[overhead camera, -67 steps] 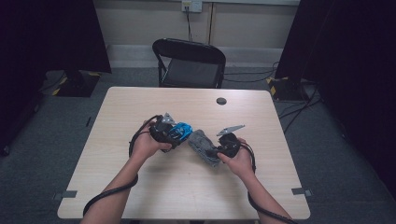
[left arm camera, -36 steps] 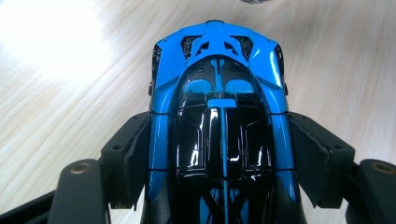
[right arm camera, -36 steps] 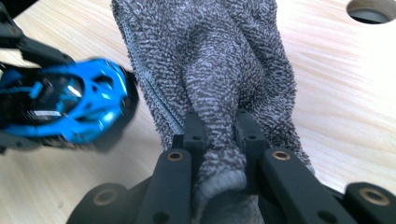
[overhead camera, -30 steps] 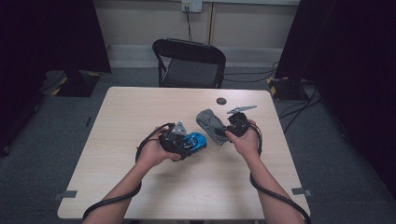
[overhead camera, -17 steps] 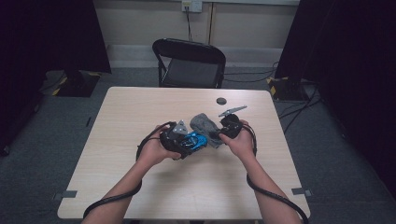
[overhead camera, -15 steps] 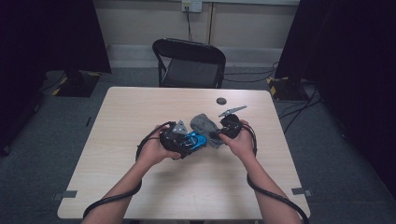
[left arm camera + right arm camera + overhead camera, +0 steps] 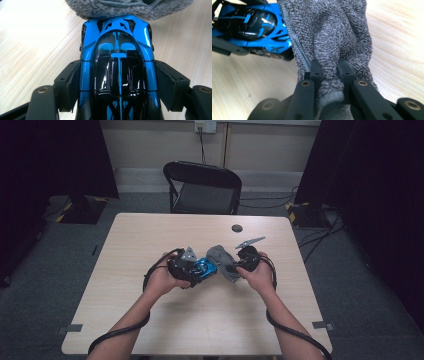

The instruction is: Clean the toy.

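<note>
Wiping is under way: car [image 7: 117,75] is clamped in the left gripper [image 7: 117,82] above the table [image 7: 150,240]; cloth [image 7: 332,37], pinched by the right gripper [image 7: 329,72], touches its far end, with the rest seemingly unwiped.

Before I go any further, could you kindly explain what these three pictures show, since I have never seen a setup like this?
There is no robot here. A person sits at a wooden table and holds a hand tool in each hand; each tool ends in two black fingers that squeeze together.

The wide picture comes from a fixed camera above the table. In it the left gripper and the right gripper meet near the middle. The other two pictures come from small cameras riding on the tools, looking along their fingers.

The left gripper's fingers clamp the sides of a blue and black toy car. The right gripper's fingers pinch a fold of a grey cloth, which touches one end of the car, as if to wipe it.

A small dark round thing lies farther back on the table; a black chair stands beyond.
</note>
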The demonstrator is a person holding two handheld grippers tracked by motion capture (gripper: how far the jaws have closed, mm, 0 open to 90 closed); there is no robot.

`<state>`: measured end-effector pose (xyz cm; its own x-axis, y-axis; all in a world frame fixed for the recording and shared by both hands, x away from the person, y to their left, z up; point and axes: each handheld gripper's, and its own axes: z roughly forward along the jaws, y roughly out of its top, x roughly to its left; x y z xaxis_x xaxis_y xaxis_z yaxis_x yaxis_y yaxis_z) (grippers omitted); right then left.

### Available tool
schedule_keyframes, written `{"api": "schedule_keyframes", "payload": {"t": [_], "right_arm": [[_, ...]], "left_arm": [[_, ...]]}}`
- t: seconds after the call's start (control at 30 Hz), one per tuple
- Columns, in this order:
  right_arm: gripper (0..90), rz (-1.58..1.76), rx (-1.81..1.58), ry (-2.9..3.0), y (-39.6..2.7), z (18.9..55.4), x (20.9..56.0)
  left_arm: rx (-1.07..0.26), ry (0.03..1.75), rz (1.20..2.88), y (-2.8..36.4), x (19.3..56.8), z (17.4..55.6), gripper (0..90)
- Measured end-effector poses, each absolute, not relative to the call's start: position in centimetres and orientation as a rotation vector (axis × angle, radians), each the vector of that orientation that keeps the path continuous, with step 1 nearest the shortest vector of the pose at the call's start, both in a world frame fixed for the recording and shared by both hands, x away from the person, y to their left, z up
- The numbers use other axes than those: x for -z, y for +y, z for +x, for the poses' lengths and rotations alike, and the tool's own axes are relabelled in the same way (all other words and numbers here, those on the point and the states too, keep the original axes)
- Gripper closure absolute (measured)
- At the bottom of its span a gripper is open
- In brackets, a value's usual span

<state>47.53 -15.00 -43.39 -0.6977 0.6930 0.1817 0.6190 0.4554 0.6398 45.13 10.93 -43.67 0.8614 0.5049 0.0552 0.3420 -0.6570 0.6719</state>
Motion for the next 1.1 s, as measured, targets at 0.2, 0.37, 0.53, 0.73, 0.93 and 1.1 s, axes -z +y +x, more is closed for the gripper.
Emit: {"api": "schedule_keyframes", "payload": {"t": [0.2, 0.37, 0.53, 0.73, 0.93, 1.1], "right_arm": [[78.1, 1.155, -1.083, 2.595, -14.9, 47.1, 43.6], [78.0, 1.145, -1.098, 2.613, -14.9, 46.6, 43.9], [77.9, 1.138, -1.101, 2.632, -14.8, 46.2, 44.3], [77.9, 1.116, -1.098, 2.657, -14.5, 45.9, 44.5], [77.9, 1.087, -1.109, 2.688, -14.0, 45.4, 44.7], [77.9, 1.043, -1.101, 2.718, -13.8, 44.5, 44.6]], "left_arm": [[-0.312, 0.641, 2.336, 11.3, 43.9, 45.5, 28.3], [-0.313, 0.674, 2.328, 11.7, 44.2, 45.8, 28.3], [-0.327, 0.72, 2.306, 12.0, 44.5, 46.1, 28.3], [-0.334, 0.74, 2.302, 12.4, 44.4, 46.4, 28.4], [-0.346, 0.773, 2.293, 12.9, 44.3, 46.9, 28.4], [-0.348, 0.801, 2.275, 13.5, 44.2, 47.3, 28.4]]}}
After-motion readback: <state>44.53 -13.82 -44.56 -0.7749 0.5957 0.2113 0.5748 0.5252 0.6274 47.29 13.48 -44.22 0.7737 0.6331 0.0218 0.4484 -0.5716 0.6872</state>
